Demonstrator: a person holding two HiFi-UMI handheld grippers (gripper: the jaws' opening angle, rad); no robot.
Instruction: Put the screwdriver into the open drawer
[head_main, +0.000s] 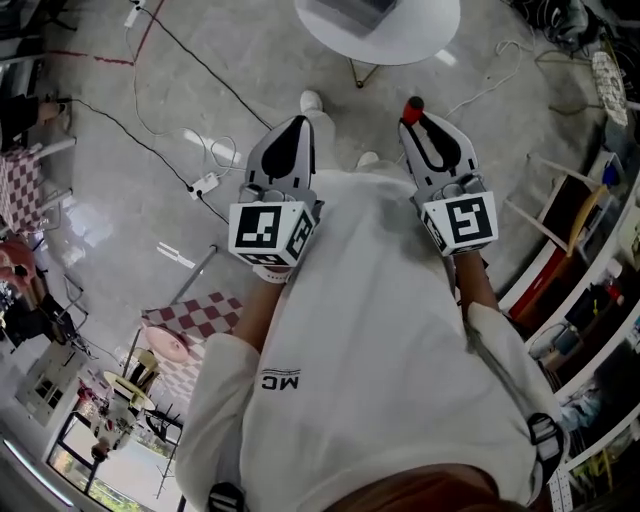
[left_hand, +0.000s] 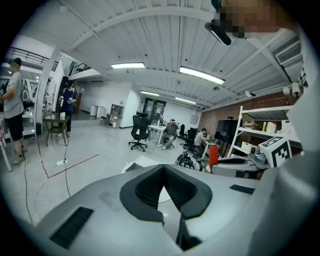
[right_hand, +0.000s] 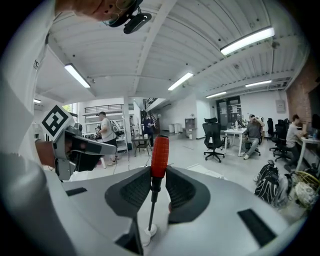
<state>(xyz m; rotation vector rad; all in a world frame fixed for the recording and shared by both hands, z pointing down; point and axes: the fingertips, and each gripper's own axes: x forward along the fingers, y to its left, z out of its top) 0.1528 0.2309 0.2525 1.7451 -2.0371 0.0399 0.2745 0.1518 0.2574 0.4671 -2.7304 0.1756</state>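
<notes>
The screwdriver (right_hand: 159, 156) has a red handle and a thin metal shaft, and it stands upright between the dark pads of my right gripper (right_hand: 154, 172), which is shut on it. In the head view its red handle tip (head_main: 413, 105) sticks out past the right gripper (head_main: 420, 120), held in front of the person's white shirt. My left gripper (head_main: 296, 128) is level with it on the left. Its pads (left_hand: 150, 187) meet with nothing between them, so it is shut. No drawer shows in any view.
A round white table (head_main: 400, 40) stands on the grey floor ahead. Cables and a power strip (head_main: 205, 184) lie to the left, and shelving (head_main: 590, 290) runs along the right. Office chairs (left_hand: 139, 132) and seated people (right_hand: 250, 130) fill the room beyond.
</notes>
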